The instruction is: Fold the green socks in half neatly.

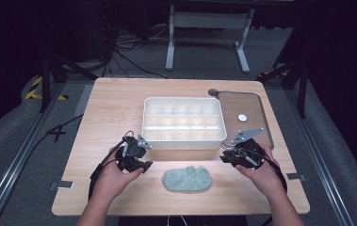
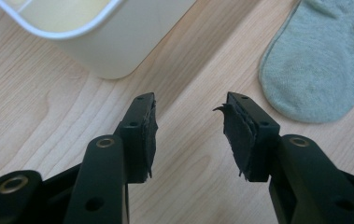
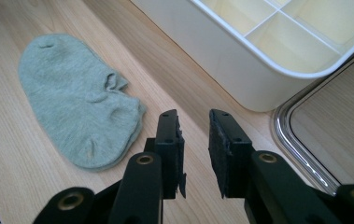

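A grey-green ankle sock lies flat on the wooden table, at 6 o'clock from the white divided organiser box and between the two grippers. It looks light, soft and limp, likely to sag and fold when lifted; the bunched cuff or the rounded toe edge seems the easiest hold. The left gripper, at 9 o'clock from the sock, has its jaws wide apart and empty. The right gripper, at 3 o'clock, has its jaws narrowly apart, also empty. The clear lid lies at 3 o'clock from the box. Whether this is one sock or a stacked pair is unclear, and frayed pads partly mask the jaw faces.
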{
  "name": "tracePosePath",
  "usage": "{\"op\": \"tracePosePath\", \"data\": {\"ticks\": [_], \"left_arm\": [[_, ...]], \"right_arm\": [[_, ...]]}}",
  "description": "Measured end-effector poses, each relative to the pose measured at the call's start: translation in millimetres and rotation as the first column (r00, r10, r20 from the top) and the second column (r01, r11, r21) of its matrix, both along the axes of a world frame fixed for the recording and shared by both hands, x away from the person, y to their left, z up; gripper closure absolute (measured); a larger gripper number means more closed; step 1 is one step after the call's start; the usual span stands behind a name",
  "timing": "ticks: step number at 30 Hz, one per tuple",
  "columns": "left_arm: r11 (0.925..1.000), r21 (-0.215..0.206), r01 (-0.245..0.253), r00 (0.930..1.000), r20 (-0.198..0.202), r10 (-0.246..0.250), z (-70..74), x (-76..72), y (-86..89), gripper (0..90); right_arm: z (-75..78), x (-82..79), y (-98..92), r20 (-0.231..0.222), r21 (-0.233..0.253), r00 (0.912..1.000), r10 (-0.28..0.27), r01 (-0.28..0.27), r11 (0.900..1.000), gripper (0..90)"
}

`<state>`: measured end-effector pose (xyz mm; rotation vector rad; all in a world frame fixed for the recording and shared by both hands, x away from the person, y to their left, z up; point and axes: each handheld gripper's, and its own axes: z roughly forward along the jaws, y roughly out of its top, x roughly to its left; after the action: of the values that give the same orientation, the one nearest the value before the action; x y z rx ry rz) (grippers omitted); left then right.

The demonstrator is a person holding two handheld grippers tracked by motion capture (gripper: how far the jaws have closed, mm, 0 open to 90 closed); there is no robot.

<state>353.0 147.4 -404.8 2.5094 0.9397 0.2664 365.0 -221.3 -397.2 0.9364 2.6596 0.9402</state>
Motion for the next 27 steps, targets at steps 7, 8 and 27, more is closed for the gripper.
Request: {"op": "tracePosePath", "data": {"ticks": [7, 8, 27], "left_arm": [[0.9995, -0.031, -0.007, 1.0, -0.004, 0.007, 9.0, -3.7, 1.3, 56.3], [0.9995, -0.032, -0.001, 1.0, -0.004, 0.001, 9.8, -3.7, 1.2, 56.3], [0.9964, -0.063, 0.056, 0.9977, -0.035, -0.059, 23.3, -13.9, -22.2, 60.4]], "right_arm": [[2.1, -1.0, -2.4, -0.007, 0.03, 1.0, 0.003, -0.003, 1.0, 73.6], [2.0, -1.2, -2.2, -0.006, 0.029, 1.0, 0.003, -0.003, 1.0, 73.6], [0.5, -15.2, 23.4, 0.009, 0.014, 0.9955, 0.094, -0.094, 0.995, 79.7]]}}
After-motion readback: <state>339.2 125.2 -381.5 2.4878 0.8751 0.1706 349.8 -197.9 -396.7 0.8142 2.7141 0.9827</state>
